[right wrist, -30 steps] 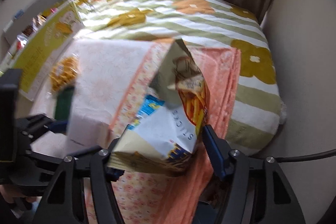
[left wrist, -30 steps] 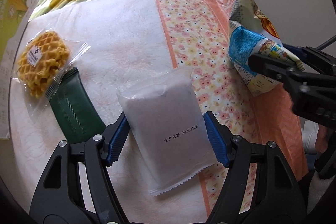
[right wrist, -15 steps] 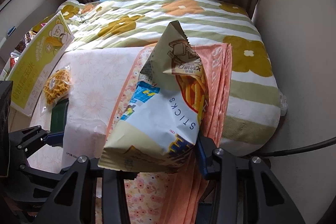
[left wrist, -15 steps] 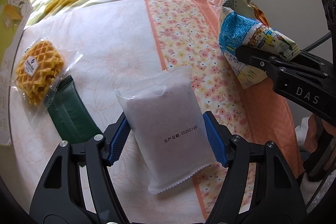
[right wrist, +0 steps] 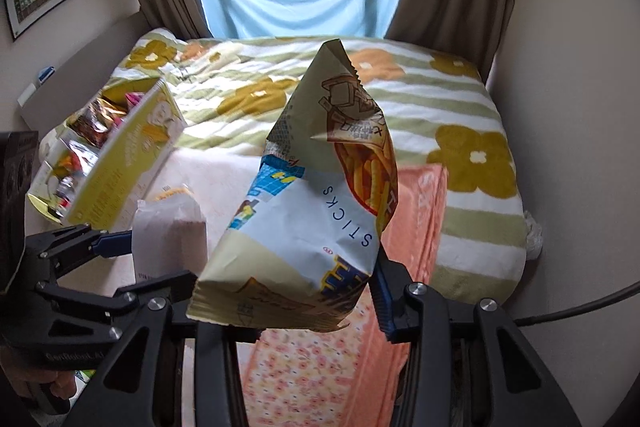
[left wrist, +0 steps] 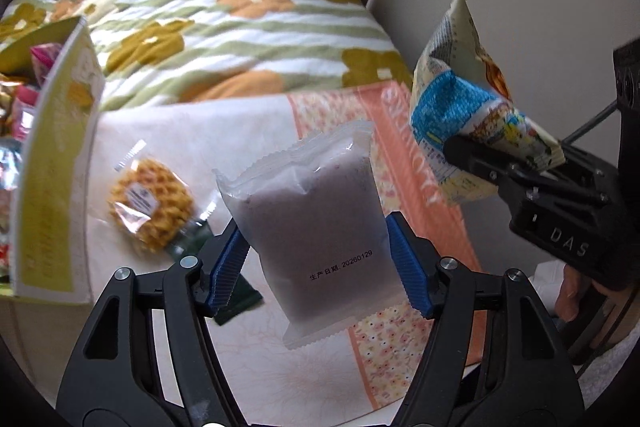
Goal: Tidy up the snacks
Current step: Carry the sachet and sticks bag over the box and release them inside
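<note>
- Step in hand: both snacks are gripped and clear of the bed, so this reads as the carry stage of the tidying, between pick-up and drop-off.
- The left gripper (left wrist: 316,263) is clamped on a white pouch (left wrist: 316,227), its blue pads pressing the pouch's two long sides; the pouch stands out ahead of the fingers with its crimped top edge farthest away (the printed date faces the camera).
- The right gripper (right wrist: 304,299) is closed tight on the bottom end of a sticks bag (right wrist: 316,207), which rises ahead of and above its fingers to a pointed top corner. In the left wrist view that same bag (left wrist: 460,107) hangs off to the right of the left gripper.
- Below and to the left of the left gripper, a waffle pack (left wrist: 148,203) and a dark green packet (left wrist: 236,299) lie on the cloth (left wrist: 200,147), the waffle pack partly over the packet.
- Farther left stands a yellow box (left wrist: 52,163) with wrapped snacks showing inside it; from the right gripper the box (right wrist: 124,155) is ahead and to the left, beyond the left gripper (right wrist: 116,243).
- Next move, as a judgement: the box looks like the likely bin, so each hand would have to swing left, get its snack over the open top, and only then let go.
- The sticks bag is tall and floppy (held by one end only), so it may tip or catch on the box wall; the two grippers are near each other and will need to go in turn.
</note>
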A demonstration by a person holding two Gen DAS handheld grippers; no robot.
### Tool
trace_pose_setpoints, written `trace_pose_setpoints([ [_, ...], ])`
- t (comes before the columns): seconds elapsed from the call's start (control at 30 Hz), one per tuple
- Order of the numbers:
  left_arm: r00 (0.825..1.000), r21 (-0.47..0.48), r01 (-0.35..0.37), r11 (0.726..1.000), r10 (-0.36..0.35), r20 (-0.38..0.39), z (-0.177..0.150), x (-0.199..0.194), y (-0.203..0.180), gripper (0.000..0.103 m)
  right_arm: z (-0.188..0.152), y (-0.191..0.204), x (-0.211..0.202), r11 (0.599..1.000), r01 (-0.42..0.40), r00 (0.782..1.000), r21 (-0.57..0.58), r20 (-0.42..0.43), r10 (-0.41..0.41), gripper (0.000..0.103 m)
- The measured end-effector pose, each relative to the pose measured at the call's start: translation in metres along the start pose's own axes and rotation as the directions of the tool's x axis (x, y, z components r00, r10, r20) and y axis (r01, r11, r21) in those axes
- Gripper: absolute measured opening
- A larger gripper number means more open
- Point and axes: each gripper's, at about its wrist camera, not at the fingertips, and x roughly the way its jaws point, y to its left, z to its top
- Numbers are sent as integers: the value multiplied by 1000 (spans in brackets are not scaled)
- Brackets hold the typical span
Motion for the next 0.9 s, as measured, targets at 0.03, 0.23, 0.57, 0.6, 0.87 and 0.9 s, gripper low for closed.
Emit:
trace_pose_setpoints([
  [0.03, 1000, -6, -3, 1000, 3, 14, 5, -9, 5, 65, 7, 7, -6, 1000, -9, 1000, -6, 12, 9, 38],
  [0.23, 993, -48, -36, 998, 41, 110, 31, -71, 48, 65, 39, 53, -24, 997, -62, 995, -43, 73, 65, 38],
  [0.57, 983, -172, -62, 983, 90, 162, 41, -142, 168, 65, 83, 165, -20, 979, -156, 978, -133, 120, 172, 38],
  [0.6, 981, -183, -74, 980, 105, 162, 40, -148, 183, 65, 86, 177, -17, 976, -167, 976, -141, 116, 184, 38],
  [0.87, 975, -224, -155, 962, 185, 121, 26, -163, 277, 65, 93, 260, 16, 959, -228, 967, -170, 73, 243, 38],
  [0.9, 975, -222, -168, 961, 195, 108, 23, -162, 287, 65, 92, 267, 19, 958, -232, 967, -168, 69, 246, 38],
])
